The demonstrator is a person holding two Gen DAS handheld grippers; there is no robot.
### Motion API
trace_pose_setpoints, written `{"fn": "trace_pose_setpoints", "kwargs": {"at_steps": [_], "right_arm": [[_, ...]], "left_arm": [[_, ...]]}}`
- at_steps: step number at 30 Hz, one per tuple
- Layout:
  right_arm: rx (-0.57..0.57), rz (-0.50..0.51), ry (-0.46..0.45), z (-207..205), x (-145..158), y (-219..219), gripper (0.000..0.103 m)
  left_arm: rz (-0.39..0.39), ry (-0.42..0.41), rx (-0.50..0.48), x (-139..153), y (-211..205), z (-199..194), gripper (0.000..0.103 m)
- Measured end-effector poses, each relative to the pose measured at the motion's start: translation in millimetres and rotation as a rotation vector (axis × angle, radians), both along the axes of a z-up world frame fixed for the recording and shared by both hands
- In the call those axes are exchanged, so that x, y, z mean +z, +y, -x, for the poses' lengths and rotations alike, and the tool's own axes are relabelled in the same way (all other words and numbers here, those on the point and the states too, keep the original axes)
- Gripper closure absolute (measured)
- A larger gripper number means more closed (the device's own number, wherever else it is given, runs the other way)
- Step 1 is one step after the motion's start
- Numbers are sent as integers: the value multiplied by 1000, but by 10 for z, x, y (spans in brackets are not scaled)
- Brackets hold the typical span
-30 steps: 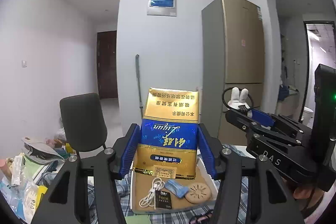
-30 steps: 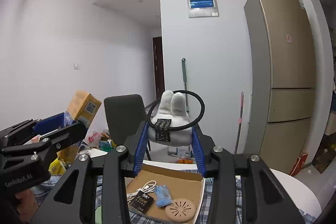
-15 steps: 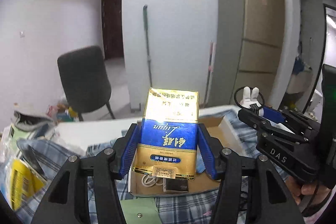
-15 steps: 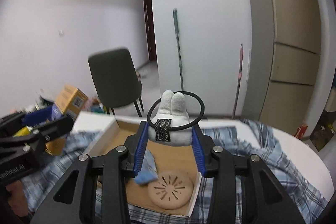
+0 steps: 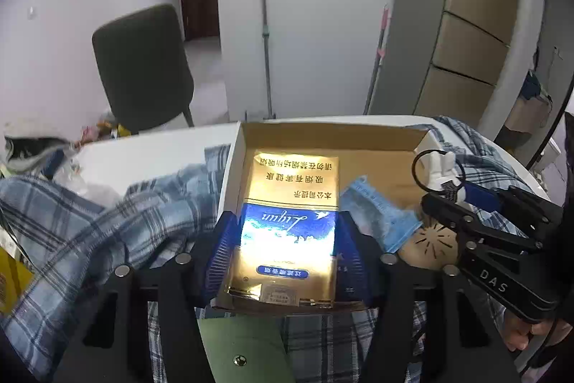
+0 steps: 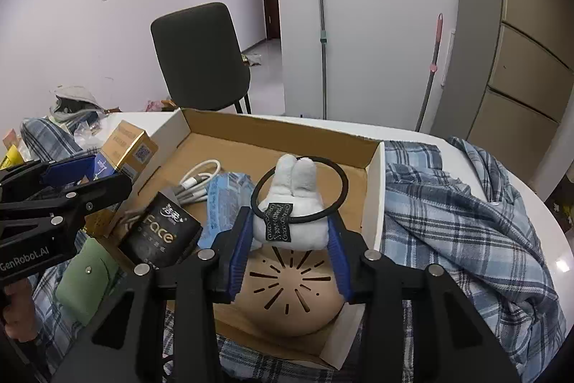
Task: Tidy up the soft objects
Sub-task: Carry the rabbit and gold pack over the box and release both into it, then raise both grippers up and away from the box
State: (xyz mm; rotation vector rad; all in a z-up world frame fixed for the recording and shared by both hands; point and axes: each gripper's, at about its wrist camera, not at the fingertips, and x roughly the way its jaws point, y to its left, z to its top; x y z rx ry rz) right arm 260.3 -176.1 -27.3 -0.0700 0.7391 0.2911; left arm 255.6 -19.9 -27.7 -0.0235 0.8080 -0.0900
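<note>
My left gripper (image 5: 287, 236) is shut on a gold and blue carton (image 5: 290, 221), held over the left part of the open cardboard box (image 5: 323, 128). My right gripper (image 6: 290, 232) is shut on a white plush bunny hair tie (image 6: 292, 203) with a black loop, held over the box (image 6: 373, 189) above a tan slotted disc (image 6: 290, 289). Inside the box lie a blue face mask (image 6: 224, 200), a black tissue pack (image 6: 163, 234) and a white cable (image 6: 199, 176). The left gripper with the carton (image 6: 127, 149) shows at the left of the right wrist view.
A blue plaid shirt (image 6: 459, 225) is spread over the round white table (image 6: 559, 261) around the box. A green pouch (image 6: 86, 279) lies at the box's near left. A dark chair (image 6: 197, 60), two mops and a fridge stand behind. Clutter sits at the far left.
Both grippers have tilted down and come lower toward the box, with the carton and the bunny hair tie still held. The box contents now fill the lower view.
</note>
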Motion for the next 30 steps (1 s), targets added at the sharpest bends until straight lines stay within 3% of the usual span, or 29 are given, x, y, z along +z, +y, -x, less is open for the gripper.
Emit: {"fn": "trace_pose_setpoints", "kwargs": {"at_steps": [3, 5, 13, 21, 24, 30], "right_arm": [[-3, 9, 10, -27, -47, 3, 57], [-9, 11, 9, -25, -50, -6, 34], [-20, -2, -28, 4, 26, -54, 33], [-33, -29, -55, 8, 188, -105, 33], [-44, -40, -102, 92, 366, -121, 33], [-32, -71, -237, 420, 920, -86, 33]], "left_arm": [[-24, 0, 21, -43, 36, -23, 33], [-27, -16, 29, -23, 46, -6, 18], [-17, -76, 20, 154, 23, 92, 18], [8, -191, 27, 541, 11, 306, 18], [27, -243, 34, 776, 41, 441, 18], [49, -437, 77, 1359, 107, 872, 18]]}}
